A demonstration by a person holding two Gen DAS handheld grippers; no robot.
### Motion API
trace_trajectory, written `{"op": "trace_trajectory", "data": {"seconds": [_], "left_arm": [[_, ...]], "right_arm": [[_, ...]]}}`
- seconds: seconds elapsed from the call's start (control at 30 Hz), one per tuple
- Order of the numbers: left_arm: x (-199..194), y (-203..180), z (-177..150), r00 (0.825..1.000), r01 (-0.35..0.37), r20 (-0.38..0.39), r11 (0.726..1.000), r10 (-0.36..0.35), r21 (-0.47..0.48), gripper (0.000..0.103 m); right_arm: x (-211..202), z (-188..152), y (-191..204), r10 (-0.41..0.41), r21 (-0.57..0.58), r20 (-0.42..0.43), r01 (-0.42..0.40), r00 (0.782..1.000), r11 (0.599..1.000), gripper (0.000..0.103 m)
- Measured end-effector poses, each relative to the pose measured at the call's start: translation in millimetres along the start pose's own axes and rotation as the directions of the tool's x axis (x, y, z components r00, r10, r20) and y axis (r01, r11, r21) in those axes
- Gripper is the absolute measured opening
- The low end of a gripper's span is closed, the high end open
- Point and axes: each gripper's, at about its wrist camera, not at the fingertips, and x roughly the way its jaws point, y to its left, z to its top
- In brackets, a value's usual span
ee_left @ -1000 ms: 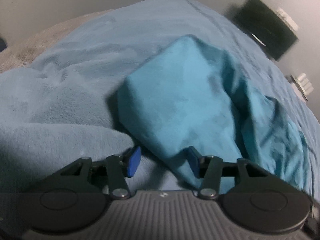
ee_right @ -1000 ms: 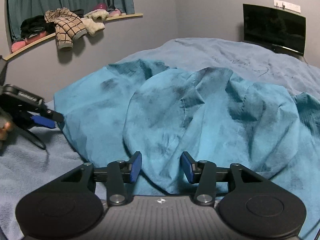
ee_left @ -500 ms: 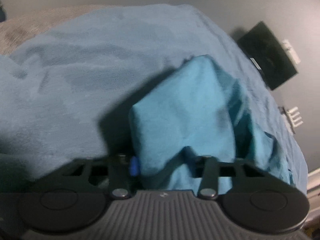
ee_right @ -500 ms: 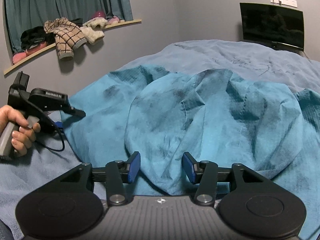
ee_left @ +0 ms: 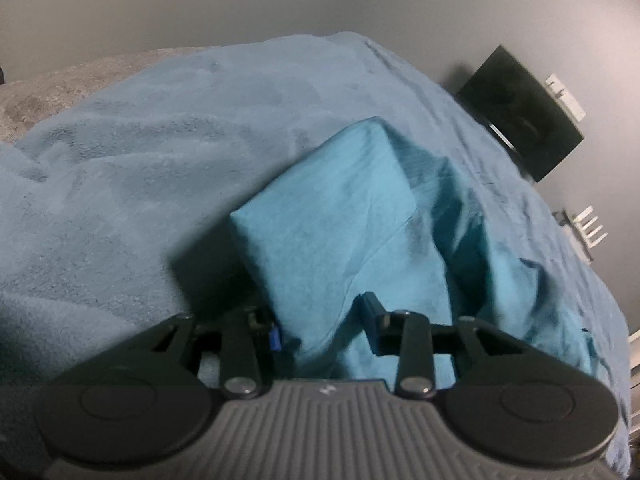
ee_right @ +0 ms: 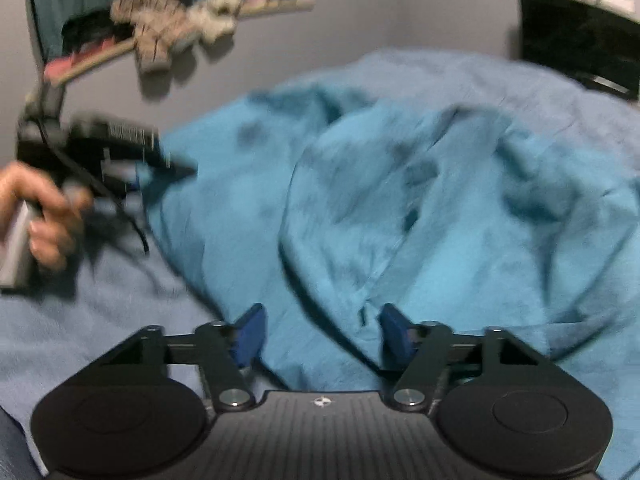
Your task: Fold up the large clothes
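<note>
While your left gripper (ee_left: 320,326) pinches a corner of the teal garment (ee_left: 360,216), which lies bunched on the blue blanket (ee_left: 140,168), your right gripper (ee_right: 320,330) hangs spread above it. Blurred clothes, probably, crowd the wall shelf (ee_right: 280,3).

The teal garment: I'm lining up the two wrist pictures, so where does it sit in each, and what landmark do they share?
Left wrist view: the teal garment fills the centre and lower right, running down between the left tongs.
Right wrist view: the garment spreads across the centre and right, just beyond the open right tongs.
Shared landmark: the black TV screen by the wall, at the right of both views.
</note>
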Motion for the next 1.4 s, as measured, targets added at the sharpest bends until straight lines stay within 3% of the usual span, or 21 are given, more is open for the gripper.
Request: {"op": "trace_trajectory", "data": {"seconds": [0.1, 0.13, 0.17, 0.23, 0.33, 0.4, 0.5, 0.57, 0.8, 1.0, 1.13, 1.2, 1.27, 1.4], "left_arm": [[12, -7, 0, 0.999, -0.034, -0.016, 0.999, 0.034, 0.006, 0.043], [13, -6, -1, 0.999, -0.033, -0.018, 0.999, 0.033, -0.005, 0.043], [14, -4, -1, 1.000, -0.019, -0.020, 1.000, 0.019, -0.015, 0.039], [11, -3, 1, 1.000, 0.017, -0.012, 1.000, -0.018, -0.017, 0.020], [0, -5, 0, 0.995, 0.081, 0.060, 0.996, -0.083, 0.032, 0.012], [-16, -23, -2, 0.980, 0.144, 0.121, 0.982, -0.158, 0.122, 0.009], [-40, -52, -8, 0.927, 0.274, 0.184, 0.926, -0.326, 0.260, 0.006], [-51, -73, -14, 0.891, 0.343, 0.178, 0.875, -0.418, 0.341, 0.005], [-66, -131, -42, 0.822, 0.441, 0.068, 0.707, -0.565, 0.553, 0.004], [-76, -157, -63, 0.779, 0.497, -0.031, 0.586, -0.626, 0.640, 0.004], [-72, -175, -70, 0.774, 0.497, -0.071, 0.534, -0.629, 0.684, 0.004], [-80, -176, -78, 0.777, 0.491, -0.086, 0.515, -0.623, 0.703, 0.004], [-76, -184, -81, 0.785, 0.480, -0.097, 0.503, -0.612, 0.719, 0.004], [-68, -195, -80, 0.796, 0.467, -0.119, 0.477, -0.593, 0.745, 0.004]], "right_arm": [[-9, 0, 1, 0.010, 0.012, 0.033, -0.011, 0.999, 1.000, 0.052], [-8, 0, 1, 0.006, 0.011, 0.030, -0.007, 1.000, 1.000, 0.042], [-7, -1, 1, 0.006, 0.015, 0.026, -0.007, 1.000, 1.000, 0.032], [-7, -1, 0, -0.003, 0.026, 0.026, 0.003, 1.000, 1.000, 0.020], [6, -5, -8, 0.026, 0.089, -0.057, -0.020, 0.998, 0.996, 0.021], [17, -9, -12, 0.047, 0.113, -0.115, -0.034, 0.992, 0.993, 0.022], [26, -11, -15, 0.096, 0.164, -0.154, -0.070, 0.983, 0.984, 0.022], [32, -13, -15, 0.105, 0.177, -0.178, -0.073, 0.979, 0.982, 0.022], [36, -15, -13, 0.095, 0.181, -0.214, -0.056, 0.972, 0.982, 0.022], [34, -12, -23, 0.130, 0.245, -0.205, -0.078, 0.970, 0.966, 0.023], [16, -8, -35, 0.165, 0.324, -0.174, -0.102, 0.971, 0.941, 0.030], [-7, -4, -51, 0.153, 0.365, -0.108, -0.104, 0.982, 0.925, 0.044], [-33, 0, -64, 0.122, 0.386, -0.024, -0.103, 0.992, 0.917, 0.083], [-85, 10, -98, 0.071, 0.444, 0.136, -0.125, 0.988, 0.887, 0.084]]}}
